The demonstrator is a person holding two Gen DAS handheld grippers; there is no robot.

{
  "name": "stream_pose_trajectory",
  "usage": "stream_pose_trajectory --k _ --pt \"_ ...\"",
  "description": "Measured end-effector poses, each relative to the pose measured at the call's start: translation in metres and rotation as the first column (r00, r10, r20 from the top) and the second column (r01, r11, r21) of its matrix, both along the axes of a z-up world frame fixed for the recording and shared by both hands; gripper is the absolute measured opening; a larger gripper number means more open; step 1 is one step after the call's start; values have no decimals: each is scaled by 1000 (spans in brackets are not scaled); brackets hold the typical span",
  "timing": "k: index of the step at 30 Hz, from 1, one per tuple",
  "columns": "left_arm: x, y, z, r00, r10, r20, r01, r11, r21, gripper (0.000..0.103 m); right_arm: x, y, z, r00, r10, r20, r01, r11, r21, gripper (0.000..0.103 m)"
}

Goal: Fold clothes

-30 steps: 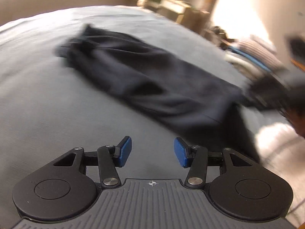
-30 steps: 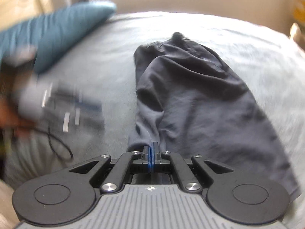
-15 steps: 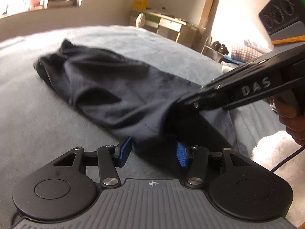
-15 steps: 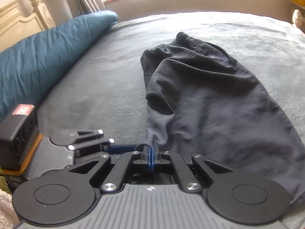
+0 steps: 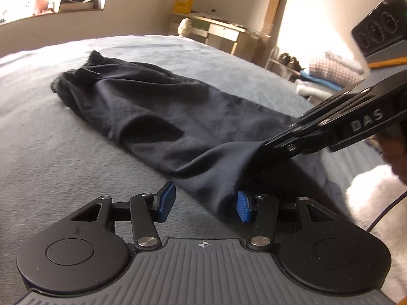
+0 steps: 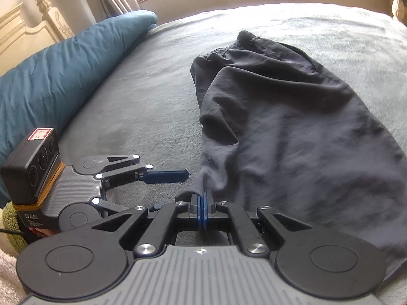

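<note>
Dark trousers (image 5: 165,117) lie lengthwise on the grey bed cover (image 5: 51,152), elastic waistband at the far end. My right gripper (image 6: 203,203) is shut on the near hem of the trousers (image 6: 292,127) and holds it slightly raised. In the left wrist view the right gripper (image 5: 269,145) comes in from the right, pinching the cloth. My left gripper (image 5: 203,203) is open and low over the bed; the lifted hem corner hangs just in front of its right pad (image 5: 243,208). Seen from the right, the left gripper (image 6: 168,188) sits just left of the hem.
A teal pillow (image 6: 63,71) lies along the left side of the bed (image 6: 152,89), with a cream headboard (image 6: 30,33) behind it. Past the bed's far right are a desk (image 5: 223,33) and stacked textiles (image 5: 330,68). A white fluffy rug (image 5: 368,190) lies beside the bed.
The left gripper has swung in close to the near hem, beside the right gripper, and the blur has settled. The right gripper has stayed shut on the hem.
</note>
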State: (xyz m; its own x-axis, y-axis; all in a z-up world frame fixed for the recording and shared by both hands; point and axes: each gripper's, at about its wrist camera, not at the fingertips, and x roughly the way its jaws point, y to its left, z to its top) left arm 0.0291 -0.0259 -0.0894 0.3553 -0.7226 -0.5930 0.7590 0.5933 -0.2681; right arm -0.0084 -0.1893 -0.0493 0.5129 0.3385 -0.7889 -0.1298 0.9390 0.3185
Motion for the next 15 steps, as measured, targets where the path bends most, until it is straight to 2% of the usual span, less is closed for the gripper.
stream_pose_trajectory --k 5,6,7,8,10,11,13,15 --pt "-5 -17 -3 1000 12 6 -12 999 33 49 0 3 1 1000 11 0 -11 1000 0 3" --pt "-5 -19 -4 1000 31 -1 -31 999 45 42 -1 3 1 1000 20 -4 -20 1000 -5 3" --pt "-4 -20 -6 998 52 -23 -50 997 54 26 -1 4 2 1000 28 -10 -29 1000 -10 4" --pt "-2 -21 -9 996 73 -49 -70 996 64 21 -2 4 2 999 38 -24 -38 999 -10 5" --pt "0 -19 -10 991 116 -74 -112 992 55 9 -3 2 6 998 50 -36 -50 999 6 14" --pt "-1 -17 -10 990 124 -71 -121 992 47 8 -4 0 8 998 56 -40 -55 998 15 19" --pt "-4 -17 -9 990 132 -54 -129 991 46 4 1 -11 19 1000 28 -7 -27 998 57 36" --pt "-10 -20 -8 992 128 -22 -127 990 60 3 7 -22 31 1000 -5 29 2 995 102 44"
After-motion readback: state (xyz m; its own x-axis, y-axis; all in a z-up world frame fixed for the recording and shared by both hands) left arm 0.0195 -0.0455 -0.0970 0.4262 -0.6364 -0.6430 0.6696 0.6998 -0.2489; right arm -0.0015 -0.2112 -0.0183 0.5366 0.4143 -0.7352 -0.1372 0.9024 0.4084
